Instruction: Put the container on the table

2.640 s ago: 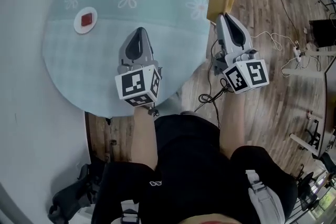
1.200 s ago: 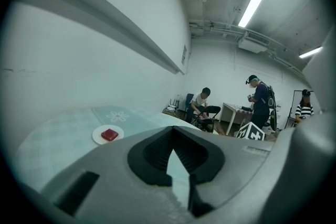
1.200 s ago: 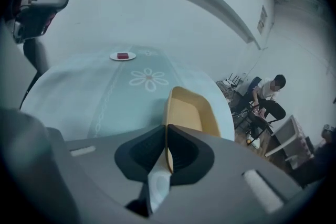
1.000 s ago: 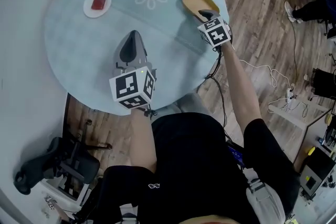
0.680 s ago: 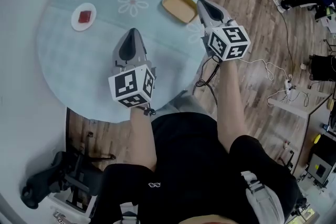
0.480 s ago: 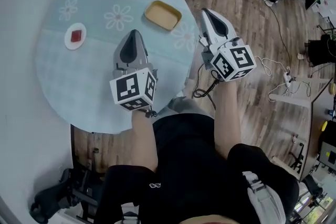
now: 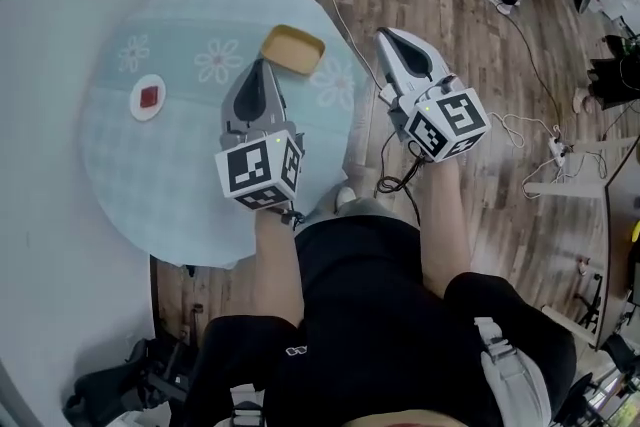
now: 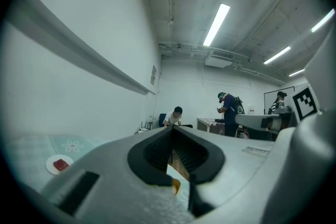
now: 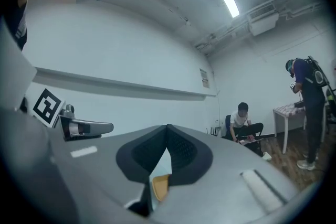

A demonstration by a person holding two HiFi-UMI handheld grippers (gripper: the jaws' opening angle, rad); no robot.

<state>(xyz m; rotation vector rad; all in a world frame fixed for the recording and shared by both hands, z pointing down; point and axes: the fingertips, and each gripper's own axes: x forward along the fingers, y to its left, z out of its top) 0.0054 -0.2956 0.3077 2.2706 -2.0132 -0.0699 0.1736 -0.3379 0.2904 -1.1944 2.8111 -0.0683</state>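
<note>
Sitting on the table, the container lies just beyond the left gripper, with the right gripper farther off; both are closed and empty.

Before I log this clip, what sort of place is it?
Probably a lab or workshop-style office: ceiling strip lights, cables trailing across the wood floor, and a seated person working in the background.

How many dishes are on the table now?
2. The yellow container sits near the table's far right edge; the small white plate holding a red piece sits at the left. The left gripper covers some tabletop, so something could be hidden.
</note>
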